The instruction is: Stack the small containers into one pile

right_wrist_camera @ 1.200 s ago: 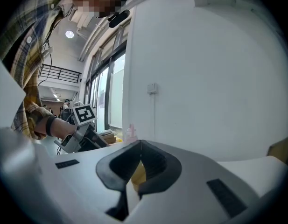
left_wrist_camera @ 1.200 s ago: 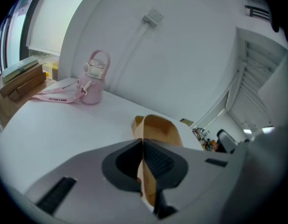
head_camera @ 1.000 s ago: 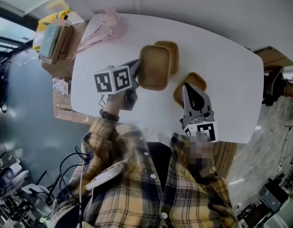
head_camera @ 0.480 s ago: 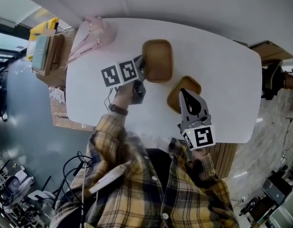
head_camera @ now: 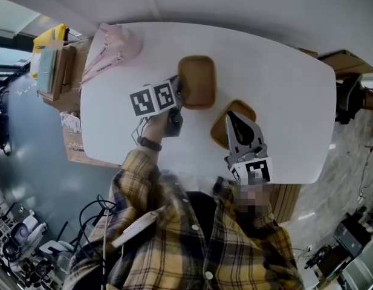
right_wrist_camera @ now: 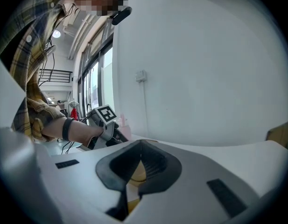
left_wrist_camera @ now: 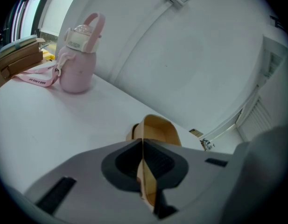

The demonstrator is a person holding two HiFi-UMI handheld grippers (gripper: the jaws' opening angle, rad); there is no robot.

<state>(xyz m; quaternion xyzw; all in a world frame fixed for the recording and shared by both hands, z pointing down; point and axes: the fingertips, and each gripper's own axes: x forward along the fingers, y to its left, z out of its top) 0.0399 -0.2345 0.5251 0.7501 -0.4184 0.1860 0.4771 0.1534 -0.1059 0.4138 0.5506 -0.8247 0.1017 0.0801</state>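
left gripper (head_camera: 179,92) grips stacked container (head_camera: 197,77) rim; right gripper (head_camera: 230,117) grips lone container (head_camera: 218,130)

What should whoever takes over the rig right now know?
Left gripper: shut on the rim of the top container, which sits over a second container; I can't tell whether it is fully seated.
Right gripper: seemingly shut on the third container, nearer the person, apart from the pair.
Done: two look nested.
Left: release the top one, add the third to the pile.
Pink bottle stands at the table's far corner, out of the way.
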